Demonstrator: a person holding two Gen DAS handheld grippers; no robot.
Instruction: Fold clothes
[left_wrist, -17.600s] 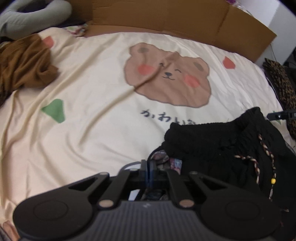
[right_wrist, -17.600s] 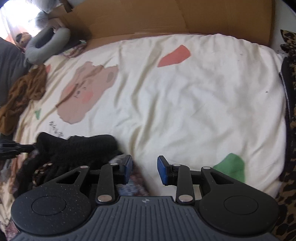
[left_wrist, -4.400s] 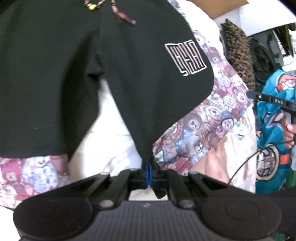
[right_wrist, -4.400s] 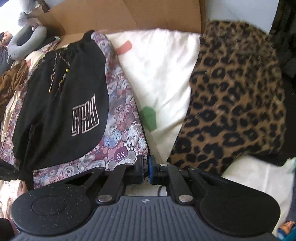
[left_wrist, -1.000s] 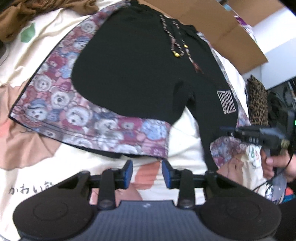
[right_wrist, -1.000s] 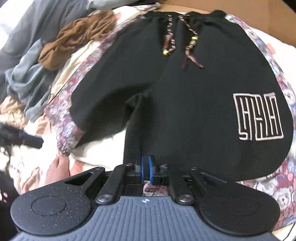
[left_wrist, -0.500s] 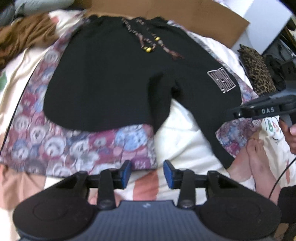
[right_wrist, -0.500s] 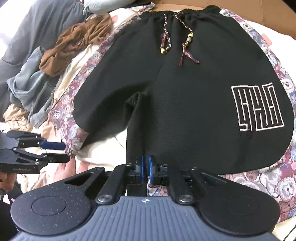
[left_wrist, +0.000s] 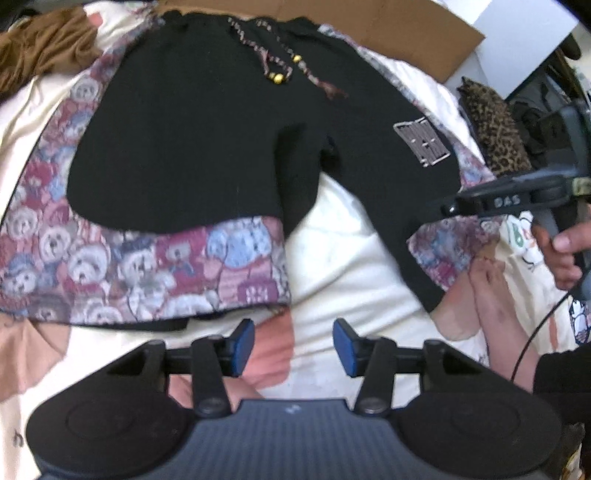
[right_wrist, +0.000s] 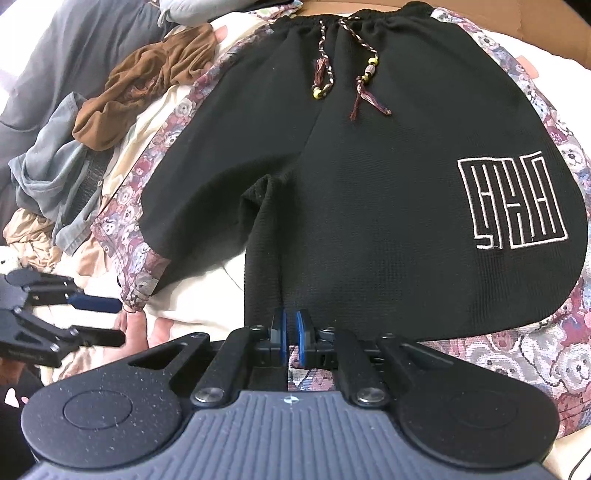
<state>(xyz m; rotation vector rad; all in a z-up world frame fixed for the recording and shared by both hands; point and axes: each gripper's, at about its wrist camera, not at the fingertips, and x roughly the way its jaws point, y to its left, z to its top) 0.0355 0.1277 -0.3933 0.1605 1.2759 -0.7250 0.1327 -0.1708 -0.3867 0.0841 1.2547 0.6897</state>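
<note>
Black shorts (left_wrist: 184, 129) with teddy-bear print side panels and a beaded drawstring lie spread flat on the cream bed sheet (left_wrist: 340, 240). My left gripper (left_wrist: 293, 345) hovers just below the hem of one leg. Its jaws are opening, with only sheet between them. In the right wrist view the shorts (right_wrist: 369, 184) fill the frame, a white square logo (right_wrist: 513, 199) on one leg. My right gripper (right_wrist: 290, 332) is shut on the hem at that leg's inner corner. The left gripper (right_wrist: 92, 317) shows at the left edge there, and the right gripper (left_wrist: 498, 201) at the right in the left wrist view.
A crumpled brown garment (right_wrist: 155, 85) and grey clothes (right_wrist: 55, 173) lie left of the shorts. Brown cardboard (left_wrist: 406, 29) lines the bed's far side, with leopard-print fabric (left_wrist: 491, 122) at the right. A person's bare feet (left_wrist: 480, 295) rest on the sheet near the right leg's hem.
The left gripper's jaws have spread wider and it has shifted along the hem, rolling so the shorts look more upright. The right gripper has stayed shut on the hem.
</note>
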